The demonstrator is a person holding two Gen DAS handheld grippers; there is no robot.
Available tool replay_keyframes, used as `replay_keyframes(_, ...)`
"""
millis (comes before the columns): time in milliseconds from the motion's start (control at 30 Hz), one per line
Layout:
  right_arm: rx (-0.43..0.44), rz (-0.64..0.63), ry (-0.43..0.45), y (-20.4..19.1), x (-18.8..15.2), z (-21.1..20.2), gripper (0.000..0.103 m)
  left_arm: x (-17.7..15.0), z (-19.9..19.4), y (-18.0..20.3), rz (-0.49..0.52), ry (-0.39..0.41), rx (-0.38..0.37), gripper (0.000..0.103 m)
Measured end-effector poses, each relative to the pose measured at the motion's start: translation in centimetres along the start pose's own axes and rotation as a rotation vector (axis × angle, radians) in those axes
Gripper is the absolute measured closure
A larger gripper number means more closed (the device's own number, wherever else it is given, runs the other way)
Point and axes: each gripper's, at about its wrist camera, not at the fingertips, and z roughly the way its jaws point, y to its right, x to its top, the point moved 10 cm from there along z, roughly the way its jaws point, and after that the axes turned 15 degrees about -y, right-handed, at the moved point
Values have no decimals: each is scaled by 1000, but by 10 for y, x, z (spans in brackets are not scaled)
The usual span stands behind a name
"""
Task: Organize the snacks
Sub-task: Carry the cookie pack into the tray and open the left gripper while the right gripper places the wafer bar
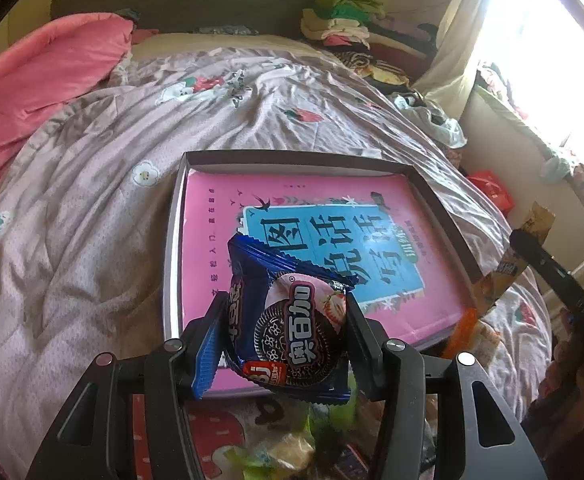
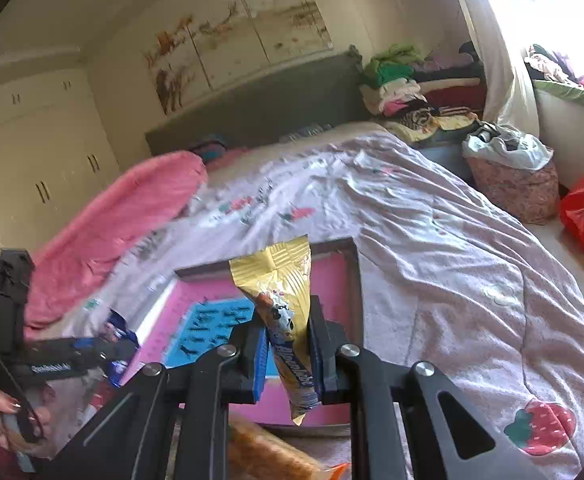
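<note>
My left gripper (image 1: pixel 286 334) clamps the blue cookie packet (image 1: pixel 292 320) over the box's (image 1: pixel 440 200) near edge for dropping in; my right gripper (image 2: pixel 288 354) pinches the yellow snack packet (image 2: pixel 288 312) upright, clearing the rim.

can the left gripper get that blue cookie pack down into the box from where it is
Probably yes. The left gripper is shut on the blue cookie pack right over the near edge of the open box, and only a flat pink book lies inside.
</note>
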Motion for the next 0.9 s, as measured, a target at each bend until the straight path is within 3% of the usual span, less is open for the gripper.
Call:
replay_keyframes(367,-90,-32,-67,8,-13,25,85,3,19,-2,-12,-7,26,47)
replay_keyframes(900,-65,-44,-114,6,-22,47,82,5,42,-5,-33,-29,73,47)
